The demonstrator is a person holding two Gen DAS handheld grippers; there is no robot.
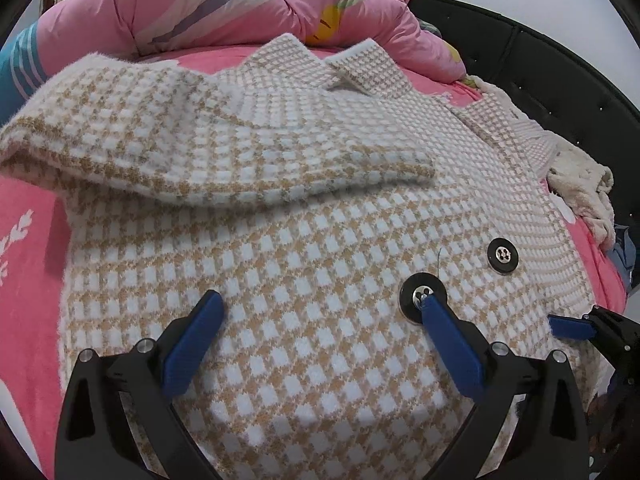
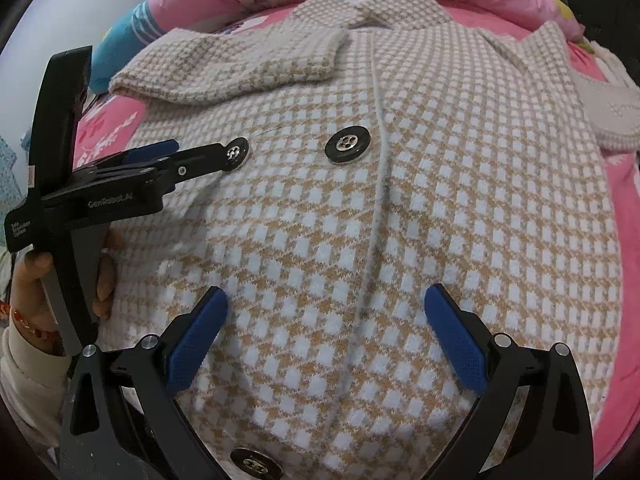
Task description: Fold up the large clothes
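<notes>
Knitted tan-and-white check coat [image 2: 400, 200] lies spread across the pink bedsheet [image 1: 28, 240], collar toward the quilt [image 1: 200, 4] at the bed's far edge, one sleeve [image 1: 200, 152] folded over its chest. Both the left gripper [image 1: 320, 304] and right gripper [image 2: 326, 300] hover with jaws spread, pinching nothing. Grabbing only the top layer could drag the sleeve askew, and a black button [image 1: 420, 300] beneath one left fingertip may snag.
</notes>
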